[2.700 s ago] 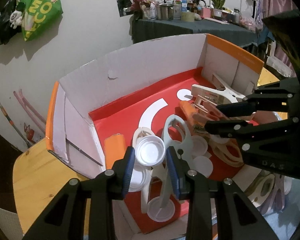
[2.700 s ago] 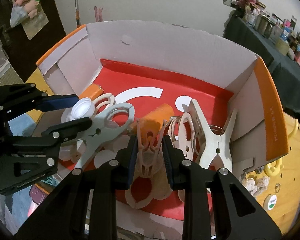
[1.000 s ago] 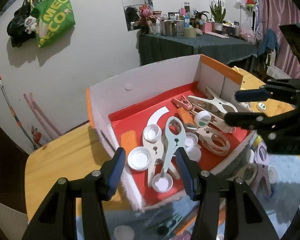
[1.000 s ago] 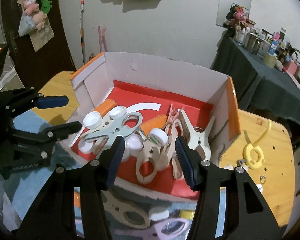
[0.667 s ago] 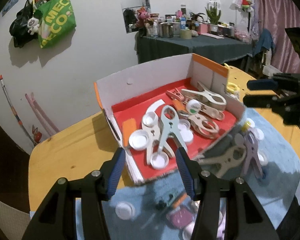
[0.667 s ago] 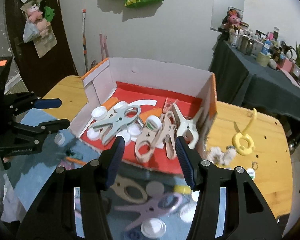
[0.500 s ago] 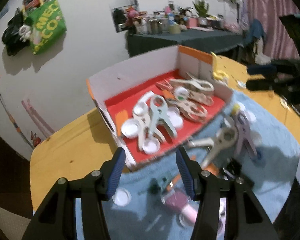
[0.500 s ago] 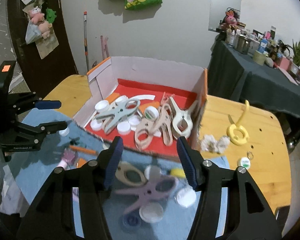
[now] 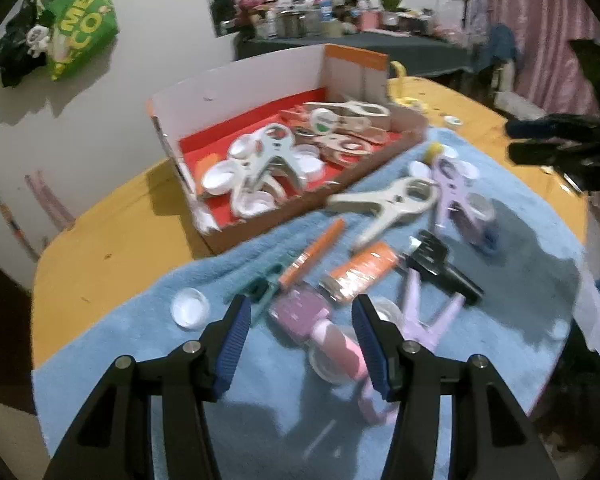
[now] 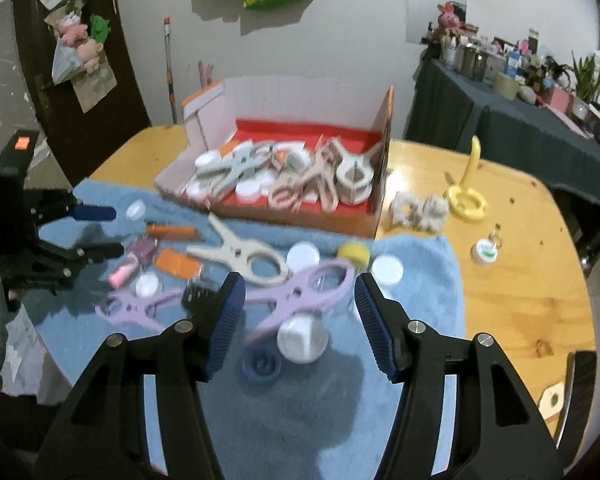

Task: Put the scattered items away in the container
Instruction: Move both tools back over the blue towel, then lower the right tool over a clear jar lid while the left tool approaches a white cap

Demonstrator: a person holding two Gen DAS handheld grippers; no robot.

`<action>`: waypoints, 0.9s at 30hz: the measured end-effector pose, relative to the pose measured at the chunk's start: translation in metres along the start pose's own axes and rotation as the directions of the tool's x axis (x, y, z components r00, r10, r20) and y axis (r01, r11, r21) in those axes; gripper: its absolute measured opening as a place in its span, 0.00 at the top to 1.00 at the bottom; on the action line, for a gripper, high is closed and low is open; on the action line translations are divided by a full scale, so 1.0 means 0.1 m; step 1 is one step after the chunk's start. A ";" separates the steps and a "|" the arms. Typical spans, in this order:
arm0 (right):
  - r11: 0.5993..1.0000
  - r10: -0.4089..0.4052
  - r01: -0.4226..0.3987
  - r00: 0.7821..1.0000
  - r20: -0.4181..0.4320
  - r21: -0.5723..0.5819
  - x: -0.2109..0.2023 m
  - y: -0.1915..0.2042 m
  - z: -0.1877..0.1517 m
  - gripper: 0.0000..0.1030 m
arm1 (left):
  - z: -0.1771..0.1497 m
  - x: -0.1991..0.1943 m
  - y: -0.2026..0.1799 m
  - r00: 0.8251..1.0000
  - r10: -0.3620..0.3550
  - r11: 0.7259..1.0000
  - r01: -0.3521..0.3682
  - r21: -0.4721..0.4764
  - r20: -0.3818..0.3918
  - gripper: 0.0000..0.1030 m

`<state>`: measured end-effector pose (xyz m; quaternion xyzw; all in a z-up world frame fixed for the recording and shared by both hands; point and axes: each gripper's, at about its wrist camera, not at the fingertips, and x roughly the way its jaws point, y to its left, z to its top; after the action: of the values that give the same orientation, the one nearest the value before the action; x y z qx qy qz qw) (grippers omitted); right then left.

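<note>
2 purple clips (image 10: 300, 292), 1 cream clip (image 10: 242, 254) outside box (image 10: 300, 96).

Legible text I can log: only the green bag (image 9: 85, 22) on the wall, yellow letters "MEC" over "CO", partly cut off. From the right wrist view I read "CO" on it. Nothing else readable; labels too blurred.

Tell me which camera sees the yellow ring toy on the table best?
The right wrist view. There the yellow ring toy lies whole on the wooden table, right of the box. In the left wrist view only a yellow bit peeks out behind the box.
</note>
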<state>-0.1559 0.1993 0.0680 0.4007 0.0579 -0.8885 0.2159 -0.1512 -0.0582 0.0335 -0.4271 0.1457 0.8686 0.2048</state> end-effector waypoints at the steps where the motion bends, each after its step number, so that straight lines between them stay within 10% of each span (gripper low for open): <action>1: 1.000 0.003 -0.003 1.000 -0.005 -0.001 0.01 0.00 -0.04 0.46 | -0.03 -0.02 -0.01 1.000 -0.008 1.000 0.007 0.013 0.005 0.46; 10: 1.000 -0.012 0.012 0.999 -0.050 0.006 0.10 -0.07 -0.25 0.46 | -0.11 0.10 0.31 0.996 0.088 0.991 -0.090 0.100 0.028 0.40; 27: 0.994 -0.080 0.084 0.995 -0.066 0.062 0.26 -0.50 -0.23 0.46 | -0.08 0.50 0.78 0.998 0.058 0.996 -0.056 0.066 -0.025 0.40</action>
<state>-0.1771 0.2421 0.0301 0.4327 0.0522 -0.8850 0.1639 -0.2108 -0.1180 -0.0050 -0.4274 0.1890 0.8630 0.1917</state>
